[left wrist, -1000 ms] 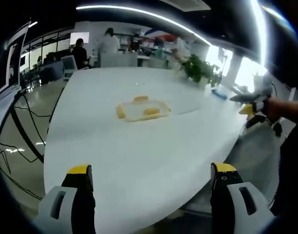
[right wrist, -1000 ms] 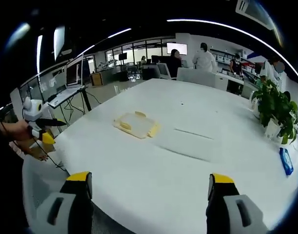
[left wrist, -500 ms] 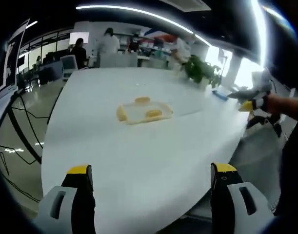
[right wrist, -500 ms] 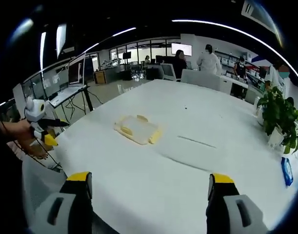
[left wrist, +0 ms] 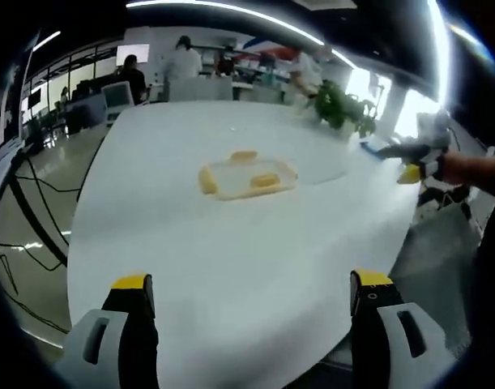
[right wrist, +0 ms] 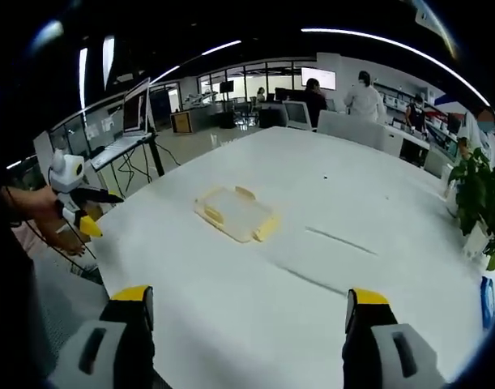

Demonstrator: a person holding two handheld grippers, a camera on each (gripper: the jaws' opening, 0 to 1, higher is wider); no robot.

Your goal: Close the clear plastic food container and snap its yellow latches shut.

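On white table (right wrist: 255,308), lidded container (right wrist: 235,213), plant (left wrist: 342,108) beyond, laptop (right wrist: 138,109) alongside

Bare table (left wrist: 231,259) around container (left wrist: 247,176); plant (left wrist: 343,105) well apart.

**No legible text in either view**

No word, label, brand or number can be read anywhere. The bright wall-mounted screen (right wrist: 329,78) at the far end of the room is a blank glow at this size, and the clear plastic food container with yellow latches (left wrist: 247,175) on the white table bears no marking that can be made out.
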